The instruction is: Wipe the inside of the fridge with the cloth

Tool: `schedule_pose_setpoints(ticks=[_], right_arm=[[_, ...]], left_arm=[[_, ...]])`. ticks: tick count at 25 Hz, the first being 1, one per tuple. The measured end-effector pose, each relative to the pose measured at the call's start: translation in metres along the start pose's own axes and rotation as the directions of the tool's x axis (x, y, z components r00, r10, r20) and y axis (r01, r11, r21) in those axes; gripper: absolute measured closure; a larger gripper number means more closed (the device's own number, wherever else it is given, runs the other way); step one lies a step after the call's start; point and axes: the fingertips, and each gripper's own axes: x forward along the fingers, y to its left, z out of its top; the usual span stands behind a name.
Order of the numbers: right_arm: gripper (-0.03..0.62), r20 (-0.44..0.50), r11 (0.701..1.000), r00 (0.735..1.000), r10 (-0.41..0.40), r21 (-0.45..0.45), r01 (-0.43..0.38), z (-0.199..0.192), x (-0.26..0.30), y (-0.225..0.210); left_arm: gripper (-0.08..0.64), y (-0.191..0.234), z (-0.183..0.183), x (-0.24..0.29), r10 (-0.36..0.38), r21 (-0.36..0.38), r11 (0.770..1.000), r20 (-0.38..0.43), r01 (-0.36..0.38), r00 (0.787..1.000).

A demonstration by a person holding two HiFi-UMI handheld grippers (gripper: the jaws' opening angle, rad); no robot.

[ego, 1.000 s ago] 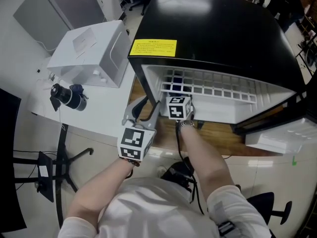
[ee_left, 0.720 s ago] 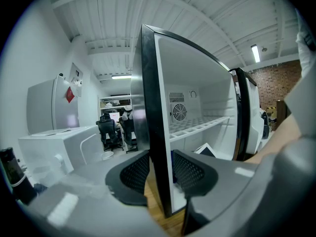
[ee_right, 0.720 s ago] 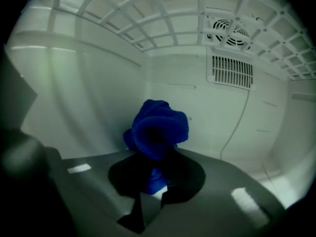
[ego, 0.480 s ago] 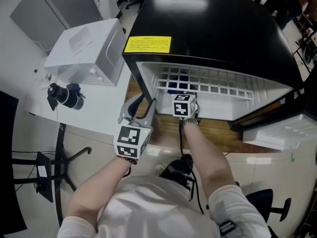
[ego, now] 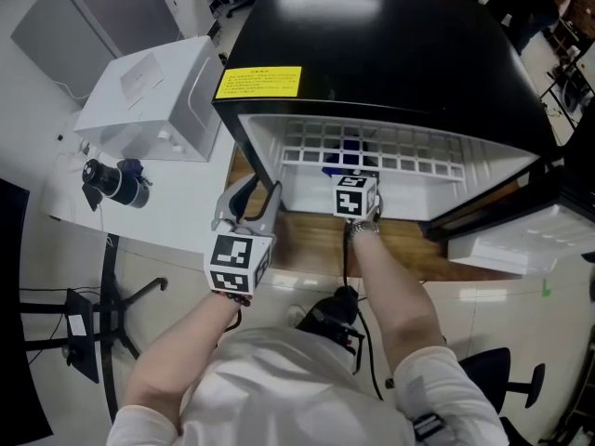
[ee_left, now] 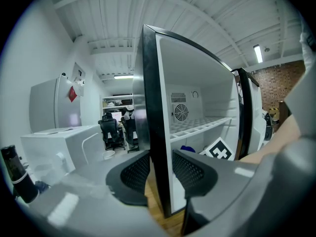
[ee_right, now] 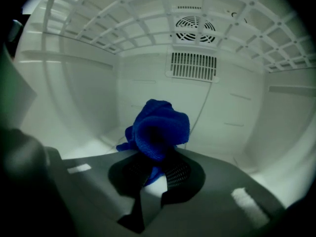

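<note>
Scene: a black fridge [ego: 390, 54] stands open on a wooden top [ego: 307, 249], with a yellow label [ego: 258, 82] on its upper left corner. Its door [ego: 507, 249] hangs open at the right of the head view.

Left gripper [ee_left: 160, 172]: it is outside the cabinet, at the front left corner. Its jaws are closed on the front edge of the fridge's left side wall [ee_left: 157, 107], one pad against the outer face and one against the inner face.

Right gripper [ee_right: 155, 169]: it is reached into the compartment beneath the white wire shelf [ee_right: 123, 14]. Its jaws are clamped on the blue cloth [ee_right: 160, 127].

Cloth: it is bunched into a lump that rises above the jaw tips, with a short tail hanging between them. It sits low in the compartment, toward the middle, in front of the rear wall and below the slotted grille [ee_right: 193, 65] and the round fan vent [ee_right: 195, 28]. Whether it touches the rear wall or the floor of the compartment cannot be determined.

Surroundings: a white bench [ego: 177, 198] adjoins the fridge on the left. It carries a white box [ego: 149, 96] and a small black camera-like object [ego: 110, 180].
</note>
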Motion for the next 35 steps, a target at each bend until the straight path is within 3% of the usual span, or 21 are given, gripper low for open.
schedule_pose_setpoints(ticks=[20, 35], right_arm=[[0.548, -0.065, 0.985, 0.984, -0.163, 0.05, 0.166, -0.029, -0.02, -0.119], [0.548, -0.083, 0.977, 0.977, -0.198, 0.058, 0.203, -0.039, -0.031, -0.151]], left_arm=[[0.425, -0.001, 0.003, 0.001, 0.01, -0.015, 1.0, -0.003, -0.01, 1.0], [0.426, 0.0, 0.002, 0.002, 0.027, -0.014, 1.0, -0.019, -0.027, 0.999]])
